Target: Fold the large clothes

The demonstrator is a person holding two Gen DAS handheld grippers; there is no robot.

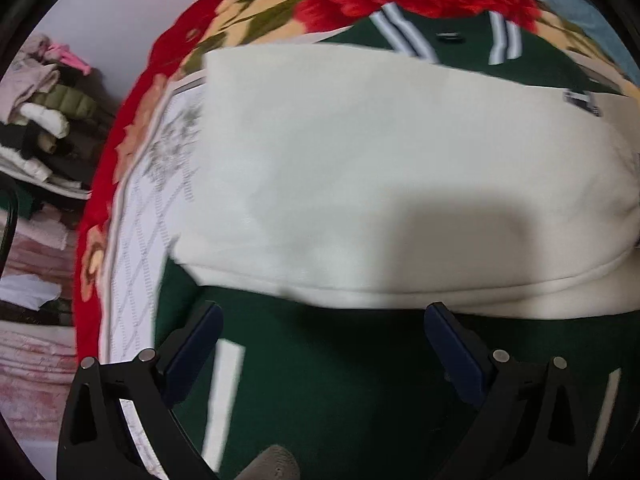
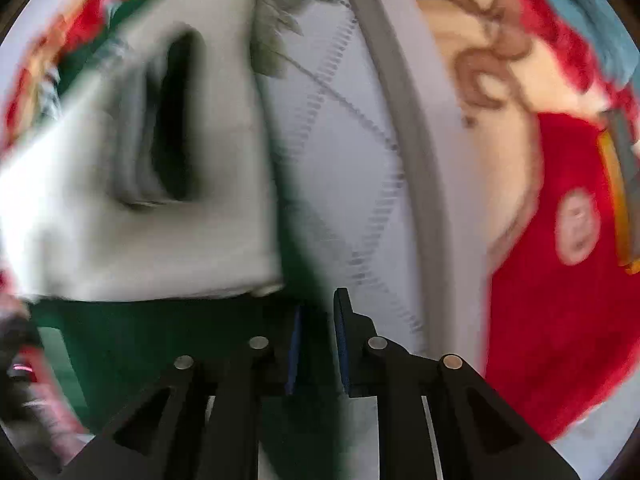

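A large green jacket with white sleeves lies on the bed. One white sleeve is folded across its body, and the striped collar is at the far side. My left gripper is open and empty, just above the green body near the sleeve's near edge. In the blurred right wrist view, my right gripper has its jaws nearly together over the green jacket edge, beside the white sleeve cuff. I cannot tell whether fabric is pinched.
The jacket rests on a white quilted mattress over a red floral blanket. A pile of clothes lies off the bed at left.
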